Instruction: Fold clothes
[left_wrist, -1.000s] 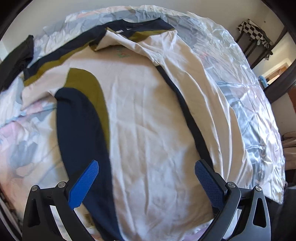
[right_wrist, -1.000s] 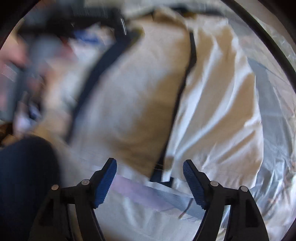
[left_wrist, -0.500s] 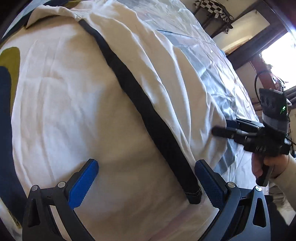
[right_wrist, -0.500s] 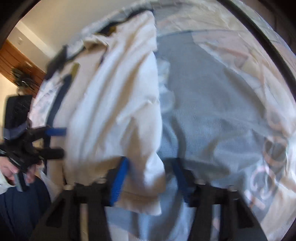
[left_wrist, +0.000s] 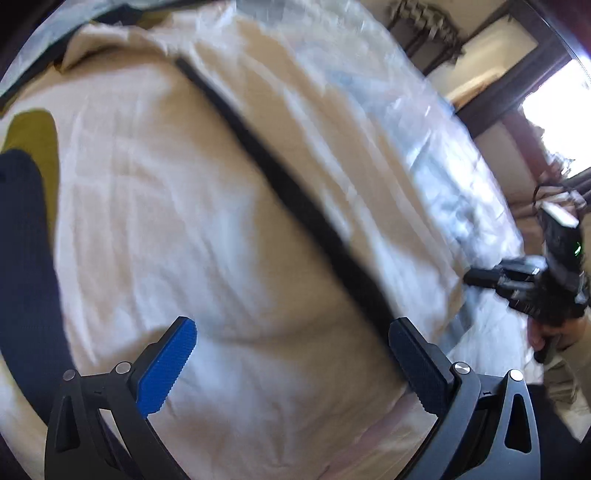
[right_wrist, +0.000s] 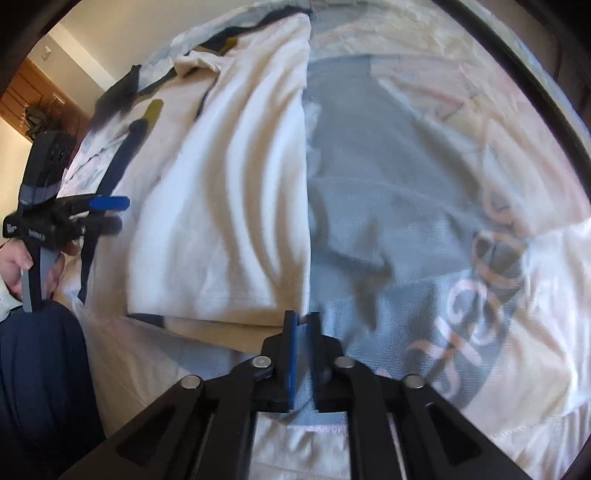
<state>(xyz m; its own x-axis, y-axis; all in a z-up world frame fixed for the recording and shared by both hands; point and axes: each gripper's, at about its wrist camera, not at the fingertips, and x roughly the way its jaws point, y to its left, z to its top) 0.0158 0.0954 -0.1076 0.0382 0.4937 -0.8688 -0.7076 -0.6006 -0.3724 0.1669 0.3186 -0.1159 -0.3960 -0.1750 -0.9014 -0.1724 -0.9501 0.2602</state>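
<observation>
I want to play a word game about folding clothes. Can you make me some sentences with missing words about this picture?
1. The white shirt has a long ___ stripe running down it.
2. The left gripper hangs over the shirt with its jaws wide ___.
3. The sunlit pad on that gripper is coloured ___.

Missing words: black, open, blue.

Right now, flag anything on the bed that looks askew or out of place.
Nothing is spilled or damaged. The cream shirt is rumpled, with deep ripples across its folded-over side. A dark garment lies crumpled at the bed's far edge, apart from it. The bedspread is creased too.
</observation>
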